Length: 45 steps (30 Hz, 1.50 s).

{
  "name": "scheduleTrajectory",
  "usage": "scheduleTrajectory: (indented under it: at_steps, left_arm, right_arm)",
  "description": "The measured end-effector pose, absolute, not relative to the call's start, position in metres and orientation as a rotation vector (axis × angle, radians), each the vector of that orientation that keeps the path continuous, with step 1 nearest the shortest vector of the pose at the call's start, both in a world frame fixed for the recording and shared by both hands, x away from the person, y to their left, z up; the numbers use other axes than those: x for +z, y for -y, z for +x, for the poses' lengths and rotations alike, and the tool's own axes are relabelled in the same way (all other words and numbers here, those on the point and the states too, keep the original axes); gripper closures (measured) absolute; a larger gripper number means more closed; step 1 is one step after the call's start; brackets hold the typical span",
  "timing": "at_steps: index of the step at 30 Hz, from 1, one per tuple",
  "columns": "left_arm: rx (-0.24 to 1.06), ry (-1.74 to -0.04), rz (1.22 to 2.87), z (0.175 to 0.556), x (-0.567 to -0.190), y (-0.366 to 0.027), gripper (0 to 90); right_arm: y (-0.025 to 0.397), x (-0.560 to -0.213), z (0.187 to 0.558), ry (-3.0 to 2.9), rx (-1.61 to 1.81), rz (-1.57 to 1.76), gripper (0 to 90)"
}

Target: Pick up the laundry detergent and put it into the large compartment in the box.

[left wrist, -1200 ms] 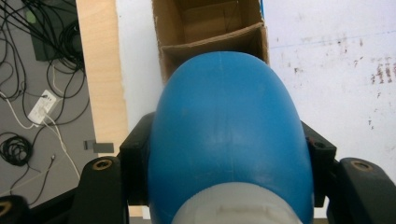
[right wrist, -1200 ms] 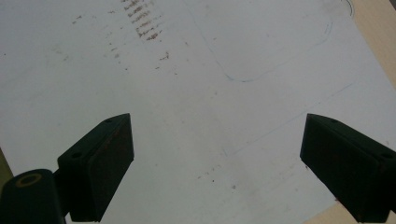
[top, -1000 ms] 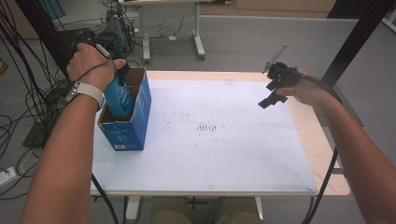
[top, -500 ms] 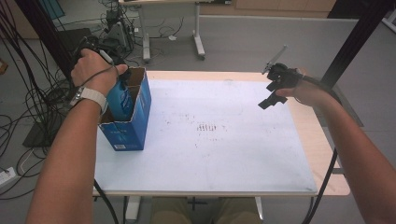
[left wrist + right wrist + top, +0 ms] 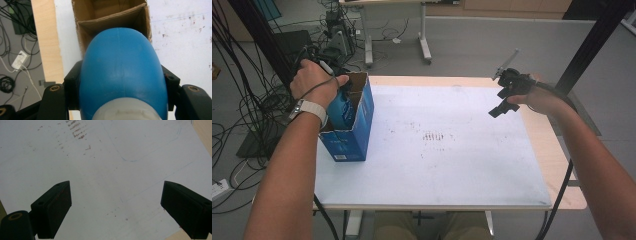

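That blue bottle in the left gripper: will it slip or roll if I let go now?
The blue bottle looks smooth and rounded, so it may slide between the jaws. The left gripper clamps its widest part. Released, it would probably drop into the open box, not roll.

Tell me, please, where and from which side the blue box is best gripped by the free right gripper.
Grip the blue box by its open top rim, on the wall facing the table's middle, coming down from above. That thin upright cardboard wall probably fits between the open right gripper; the box body looks too wide.

Stained white table (image 5: 437, 165), floor cables (image 5: 232, 130)
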<state>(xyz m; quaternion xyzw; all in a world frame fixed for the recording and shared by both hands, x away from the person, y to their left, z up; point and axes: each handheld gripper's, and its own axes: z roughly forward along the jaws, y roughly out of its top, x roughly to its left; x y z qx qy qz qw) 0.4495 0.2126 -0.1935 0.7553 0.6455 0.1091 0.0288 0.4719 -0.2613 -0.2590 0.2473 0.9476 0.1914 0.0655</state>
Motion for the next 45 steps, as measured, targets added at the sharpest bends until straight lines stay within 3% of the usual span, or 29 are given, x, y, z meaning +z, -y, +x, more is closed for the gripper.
scheduleTrajectory:
  at_steps: [45]
  left_arm:
    - [0.313,-2.035,2.31,0.452,-0.234,-0.215,38.2]
  right_arm:
    - [0.267,-0.266,0.471,-2.864,0.579,0.771,9.8]
